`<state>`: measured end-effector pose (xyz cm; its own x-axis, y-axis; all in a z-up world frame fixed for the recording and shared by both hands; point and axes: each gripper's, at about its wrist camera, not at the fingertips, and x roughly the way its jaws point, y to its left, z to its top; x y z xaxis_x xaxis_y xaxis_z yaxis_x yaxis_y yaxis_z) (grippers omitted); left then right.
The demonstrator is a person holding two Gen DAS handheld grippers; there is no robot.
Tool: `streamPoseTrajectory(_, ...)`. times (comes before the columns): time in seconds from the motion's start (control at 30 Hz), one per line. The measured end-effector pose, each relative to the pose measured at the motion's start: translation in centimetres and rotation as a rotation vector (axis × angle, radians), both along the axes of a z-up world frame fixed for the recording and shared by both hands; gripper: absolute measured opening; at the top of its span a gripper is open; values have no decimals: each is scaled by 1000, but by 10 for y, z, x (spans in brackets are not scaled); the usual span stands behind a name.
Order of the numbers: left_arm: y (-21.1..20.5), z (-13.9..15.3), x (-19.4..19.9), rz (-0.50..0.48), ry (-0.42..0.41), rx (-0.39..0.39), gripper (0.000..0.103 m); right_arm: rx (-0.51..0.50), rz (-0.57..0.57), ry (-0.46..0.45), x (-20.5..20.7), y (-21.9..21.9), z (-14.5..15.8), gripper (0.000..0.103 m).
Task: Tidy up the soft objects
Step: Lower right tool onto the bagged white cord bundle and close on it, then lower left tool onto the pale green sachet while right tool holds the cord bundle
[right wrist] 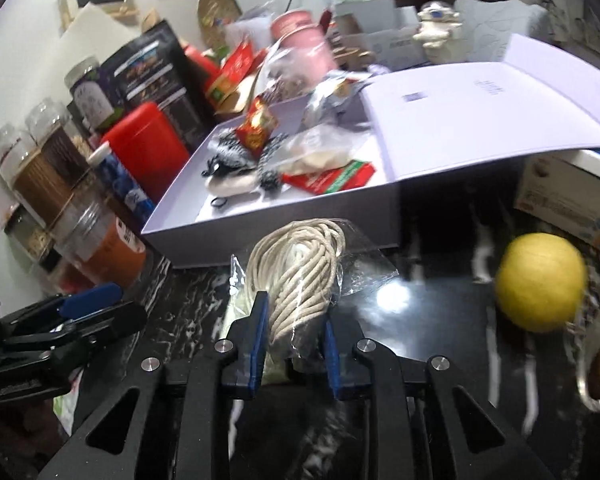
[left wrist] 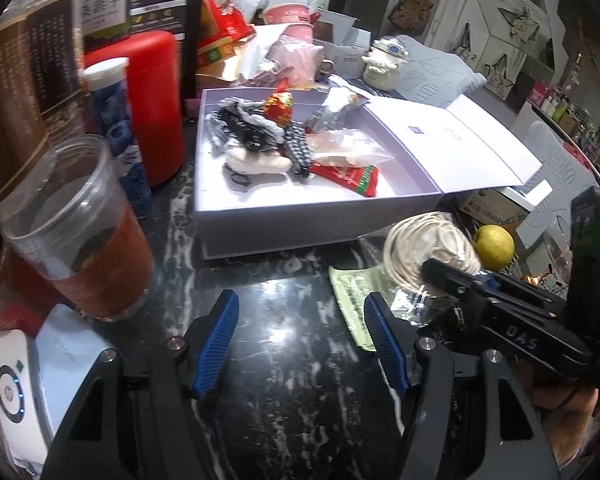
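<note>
The right gripper (right wrist: 294,338) is clamped on a bagged coil of cord (right wrist: 300,276) near the worktop's (left wrist: 284,320) front edge. The left gripper (left wrist: 300,340) hangs with fingers apart, nothing between them, before the open white box (left wrist: 300,224).

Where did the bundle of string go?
The bundle of string is clamped in the right gripper, in front of the open white box, with the yellow fruit to its right.

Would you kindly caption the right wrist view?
Right gripper shut on bagged rope before the open box.
</note>
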<state>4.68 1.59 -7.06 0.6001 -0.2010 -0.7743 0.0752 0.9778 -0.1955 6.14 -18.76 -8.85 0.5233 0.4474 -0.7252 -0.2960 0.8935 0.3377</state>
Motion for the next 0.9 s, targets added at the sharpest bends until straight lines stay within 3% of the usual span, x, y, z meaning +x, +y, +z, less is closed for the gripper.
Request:
streamPoseTrajectory(0.37,-50,-26,20,-114,85,-27,64,-136,-76,2,-27,-40,5,24)
streamPoseTrajectory(0.6,-62,-40,37,-106,140,-58,64,-159,-94,5,-38,-52,4,24)
streamPoseTrajectory(0.67,-65,-44,42,-94,165,-46,64,-148,-98,9,-39,-55,2,24)
streamPoseTrajectory(0.9,-76,-47,40,-109,106,46,64,-100,-88,37,-36,-58,-8,24)
